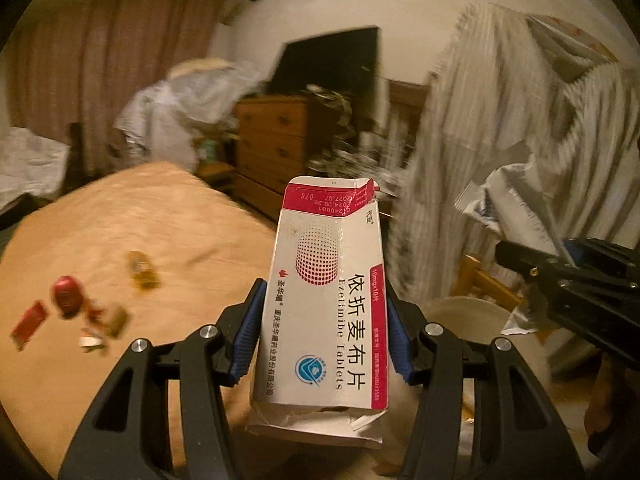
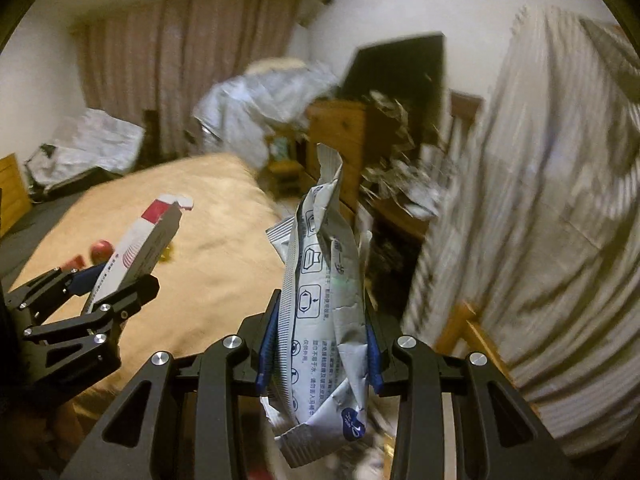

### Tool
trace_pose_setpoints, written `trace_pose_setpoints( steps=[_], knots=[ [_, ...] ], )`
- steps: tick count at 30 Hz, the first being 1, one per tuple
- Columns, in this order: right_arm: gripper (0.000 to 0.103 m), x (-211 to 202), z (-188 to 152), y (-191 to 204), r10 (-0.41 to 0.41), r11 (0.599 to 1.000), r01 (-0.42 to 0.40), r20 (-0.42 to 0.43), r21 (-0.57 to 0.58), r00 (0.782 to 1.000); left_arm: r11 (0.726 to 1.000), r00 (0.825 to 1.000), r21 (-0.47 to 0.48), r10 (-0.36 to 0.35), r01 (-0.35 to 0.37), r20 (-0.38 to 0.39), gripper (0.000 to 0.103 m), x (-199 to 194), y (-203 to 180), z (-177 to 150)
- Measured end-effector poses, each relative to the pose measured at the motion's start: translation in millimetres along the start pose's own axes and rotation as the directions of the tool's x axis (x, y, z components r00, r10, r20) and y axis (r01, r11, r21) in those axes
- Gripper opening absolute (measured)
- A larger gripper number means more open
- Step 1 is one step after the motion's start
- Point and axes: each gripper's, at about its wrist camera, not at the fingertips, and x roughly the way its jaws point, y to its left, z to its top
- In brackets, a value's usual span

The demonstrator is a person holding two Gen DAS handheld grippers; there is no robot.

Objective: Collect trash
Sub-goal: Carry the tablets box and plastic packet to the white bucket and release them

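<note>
Bedroom setting: a bed with a tan fleece blanket (image 1: 120, 220), a wooden chest of drawers (image 1: 272, 140) behind it, striped fabric hanging at the right.

Left gripper (image 1: 324, 320) pinches a white and magenta cardboard tablet box (image 1: 328, 280), torn at both ends, held upright off the bed. Right gripper (image 2: 320, 344) is clamped on a crumpled grey and white foil sachet (image 2: 324, 300), also held in the air.

Two items are therefore collected. Neither is deposited yet. A pale round container (image 1: 464, 316), possibly the bin, sits low beside the bed; blur prevents confirmation.

Outstanding: several small pieces near the blanket's left edge, including a red round object (image 1: 66, 290), a red flat packet (image 1: 30, 322) and a yellowish wrapper (image 1: 140, 268).
</note>
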Motion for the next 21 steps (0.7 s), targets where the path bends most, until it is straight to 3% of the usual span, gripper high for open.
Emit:
trace_pose_setpoints(
  steps=[4, 9, 13, 21],
  knots=[
    [0.037, 16, -14, -55, -0.039, 0.998, 0.044, -0.103, 0.050, 0.994, 0.997, 0.995, 0.024, -0.070, 0.072, -0.065, 0.052, 28, -37, -1],
    [0.037, 34, -34, -106, -0.039, 0.995, 0.060, -0.234, 0.083, 0.971, 0.989, 0.976, 0.051, -0.125, 0.136, -0.181, 0.052, 62, -69, -10],
    [0.037, 53, -49, -133, -0.038, 0.994, 0.069, -0.327, 0.086, 0.944, 0.985, 0.956, 0.057, -0.141, 0.160, -0.257, 0.052, 81, -80, -20],
    [0.037, 81, -76, -143, 0.034, 0.988, 0.036, -0.442, 0.147, 0.896, 0.980, 0.908, 0.065, -0.147, 0.187, -0.393, 0.052, 113, -96, -35]
  ],
)
